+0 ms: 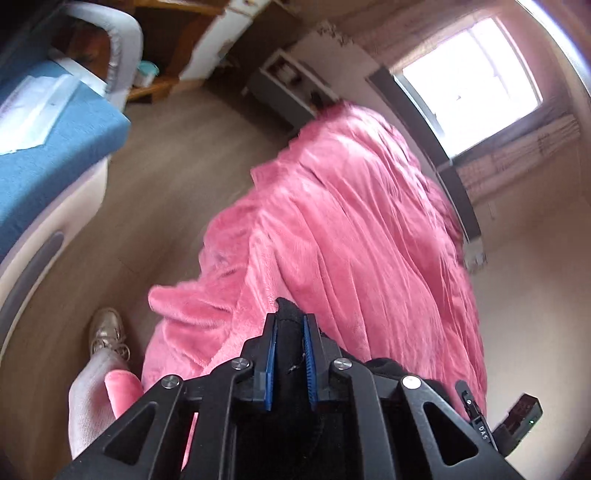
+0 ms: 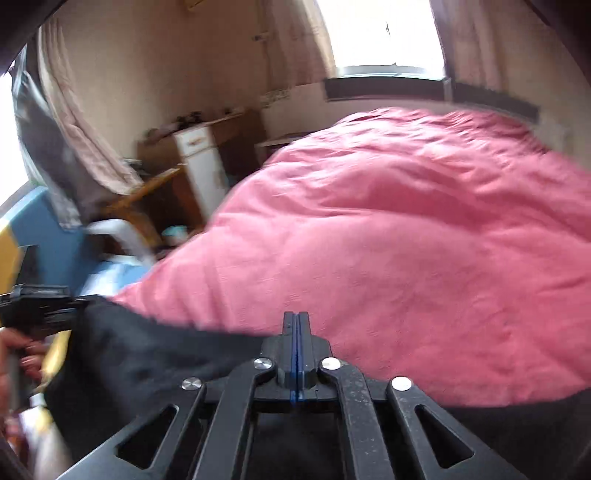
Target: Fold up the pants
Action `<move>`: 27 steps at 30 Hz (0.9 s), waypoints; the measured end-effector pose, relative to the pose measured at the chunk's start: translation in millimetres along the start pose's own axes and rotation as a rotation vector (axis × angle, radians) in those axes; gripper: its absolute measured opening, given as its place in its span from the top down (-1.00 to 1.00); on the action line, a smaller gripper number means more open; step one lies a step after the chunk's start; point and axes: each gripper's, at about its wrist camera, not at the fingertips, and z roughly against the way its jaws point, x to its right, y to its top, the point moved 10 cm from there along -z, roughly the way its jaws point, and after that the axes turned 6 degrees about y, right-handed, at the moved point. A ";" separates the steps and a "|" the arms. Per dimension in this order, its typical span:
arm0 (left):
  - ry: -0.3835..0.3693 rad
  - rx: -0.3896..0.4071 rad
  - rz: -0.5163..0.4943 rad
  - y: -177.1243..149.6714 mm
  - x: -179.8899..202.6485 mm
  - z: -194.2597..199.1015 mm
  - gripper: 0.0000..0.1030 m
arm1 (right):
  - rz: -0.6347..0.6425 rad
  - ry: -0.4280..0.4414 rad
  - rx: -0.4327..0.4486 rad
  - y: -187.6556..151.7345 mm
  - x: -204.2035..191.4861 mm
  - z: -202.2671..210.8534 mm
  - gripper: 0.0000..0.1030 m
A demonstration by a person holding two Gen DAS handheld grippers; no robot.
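Black pants [image 1: 287, 308] are pinched between the blue pads of my left gripper [image 1: 290, 321], which is shut on the cloth above a pink fleece blanket [image 1: 351, 221]. In the right wrist view the pants [image 2: 147, 350] stretch as a dark band from the left gripper [image 2: 79, 302], held by a hand [image 2: 22, 354], across to my right gripper [image 2: 297, 317]. The right jaws are pressed together. The cloth's edge meets them and hangs below on both sides. The blanket [image 2: 406, 240] fills the space ahead.
A blue padded seat [image 1: 48, 147] with a grey armrest stands at the left. A person's leg and pale shoe [image 1: 107, 332] stand on the brown floor [image 1: 166, 166]. A wooden desk and white cabinet [image 2: 199, 162] line the far wall under a bright window [image 2: 380, 33].
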 end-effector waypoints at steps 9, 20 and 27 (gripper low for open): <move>-0.164 0.067 0.148 1.2 -11.6 16.4 0.27 | -0.194 0.248 -0.258 -31.1 0.7 -46.7 -0.56; 0.005 -0.010 -0.070 0.8 13.9 -8.4 0.88 | -0.080 0.226 -0.198 -15.0 -16.2 -35.7 0.83; -0.062 0.184 -0.043 21.6 34.2 37.0 1.00 | -0.025 0.116 0.027 26.5 -13.7 5.7 0.85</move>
